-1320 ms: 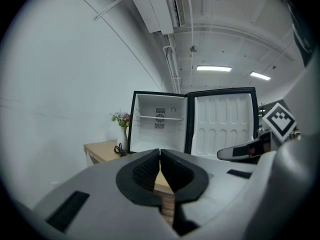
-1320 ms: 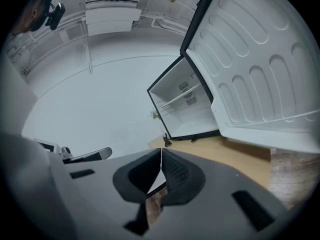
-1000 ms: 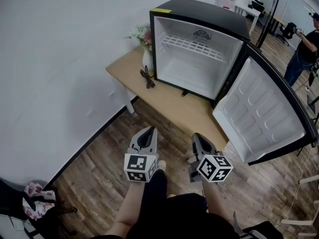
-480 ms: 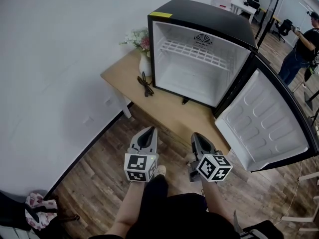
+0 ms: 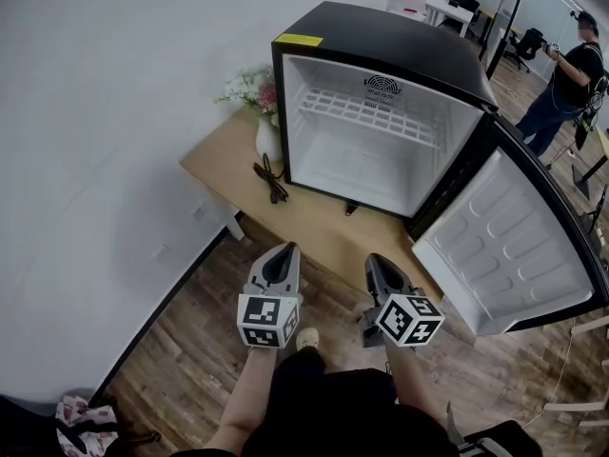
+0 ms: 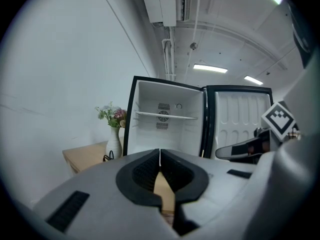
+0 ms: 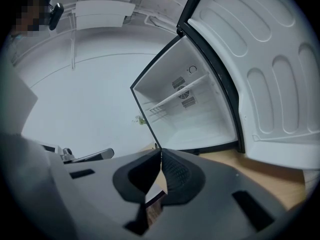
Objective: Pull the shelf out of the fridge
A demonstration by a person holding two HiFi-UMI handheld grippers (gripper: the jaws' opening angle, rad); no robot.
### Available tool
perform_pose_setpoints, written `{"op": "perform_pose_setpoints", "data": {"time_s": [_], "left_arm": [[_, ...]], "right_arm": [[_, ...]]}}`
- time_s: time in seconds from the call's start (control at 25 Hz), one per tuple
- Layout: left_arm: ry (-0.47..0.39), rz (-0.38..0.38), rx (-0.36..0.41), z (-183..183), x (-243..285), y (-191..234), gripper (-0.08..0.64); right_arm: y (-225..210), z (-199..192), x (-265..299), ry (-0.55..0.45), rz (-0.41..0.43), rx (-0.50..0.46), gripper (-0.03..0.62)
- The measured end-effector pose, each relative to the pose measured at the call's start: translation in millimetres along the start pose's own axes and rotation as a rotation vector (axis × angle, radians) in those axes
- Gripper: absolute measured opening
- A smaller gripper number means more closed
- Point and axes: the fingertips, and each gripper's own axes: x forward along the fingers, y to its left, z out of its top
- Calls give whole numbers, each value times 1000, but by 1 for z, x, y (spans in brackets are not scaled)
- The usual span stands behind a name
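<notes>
While I hold both grippers out ahead of me above the wood floor (image 5: 181, 350), the black fridge (image 5: 381, 31) stands open on a low wooden table (image 5: 319, 219) against the white wall (image 5: 114, 112). Its door (image 5: 514, 246) is swung wide to my right, with the white moulded lining facing up toward the head view.

The shelf (image 5: 371, 114), a white wire rack, sits level in the upper part of the white compartment. It lies fully inside, with its back edge under the round vent (image 5: 383, 84) on the rear wall. From the left gripper view it reads as a thin pale bar crossing the interior. From the right gripper view it shows as a slanted rack, since that view is tilted.

My left gripper (image 5: 283, 248) is clenched, jaws pressed flat together with nothing between them. It points toward the fridge and is well apart from it. My right gripper (image 5: 377, 259) is the same: jaws together, empty, short of the table's near edge. The two sit side by side, marker cubes facing me.

A white vase (image 5: 267, 139) of flowers (image 5: 245, 86) stands on the table just beside the fridge's left wall. A dark cord (image 5: 271, 179) lies in front of it. Far off at the upper right a person (image 5: 563, 84) stands in the room.
</notes>
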Motion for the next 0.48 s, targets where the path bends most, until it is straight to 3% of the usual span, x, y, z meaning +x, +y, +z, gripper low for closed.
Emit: {"op": "perform_pose_setpoints", "data": {"time_s": [0.48], "left_arm": [[-7,-83,12,9,52,34,6]], "right_arm": [[-7,16,47,-58,-62,31,-8]]}}
